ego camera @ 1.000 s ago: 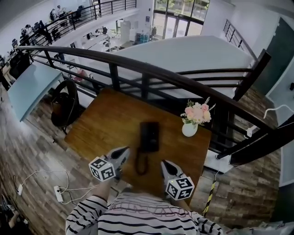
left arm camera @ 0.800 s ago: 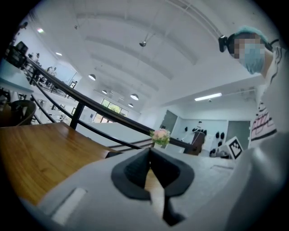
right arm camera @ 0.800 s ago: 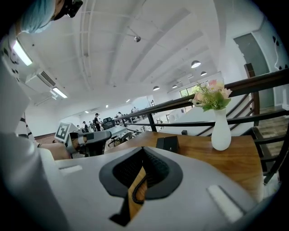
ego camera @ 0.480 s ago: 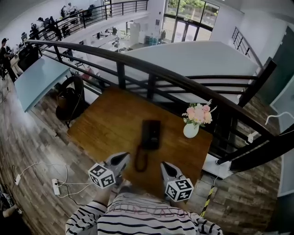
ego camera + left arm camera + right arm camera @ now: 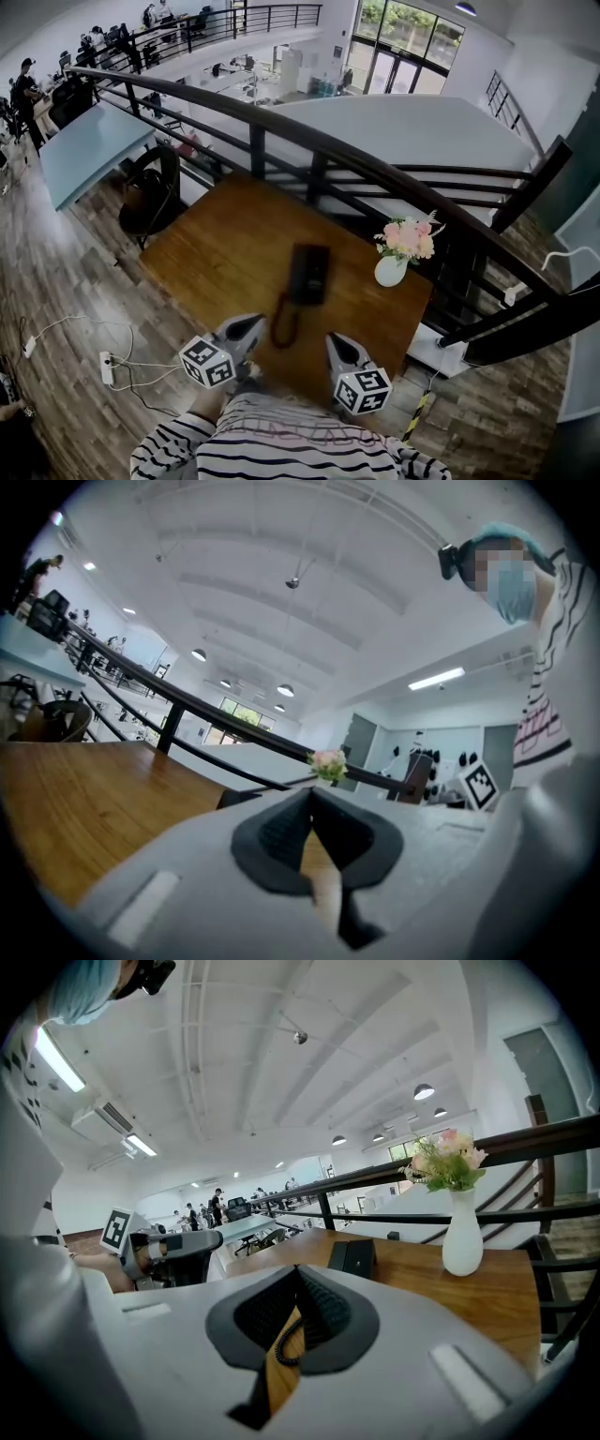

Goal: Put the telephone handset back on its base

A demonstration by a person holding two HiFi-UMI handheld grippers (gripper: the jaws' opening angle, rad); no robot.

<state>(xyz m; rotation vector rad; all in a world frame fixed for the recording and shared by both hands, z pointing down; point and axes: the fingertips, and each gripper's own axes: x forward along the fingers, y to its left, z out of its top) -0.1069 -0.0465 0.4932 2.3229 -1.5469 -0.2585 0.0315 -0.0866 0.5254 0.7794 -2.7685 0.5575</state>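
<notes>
Grey left gripper [image 5: 251,325] and grey right gripper [image 5: 333,341] hang side by side at the near edge of the brown wooden table [image 5: 216,253]. Both pairs of jaws are pressed together on nothing. At 12 o'clock lies the black telephone [image 5: 308,274], too blurry to tell handset from base.

Wooden table [image 5: 216,253] viewed from above. Black telephone [image 5: 308,274] set near centre, coiled cord [image 5: 281,323] looped toward near edge. White vase [image 5: 390,271] of pink flowers stood near right edge, apart from telephone.
</notes>
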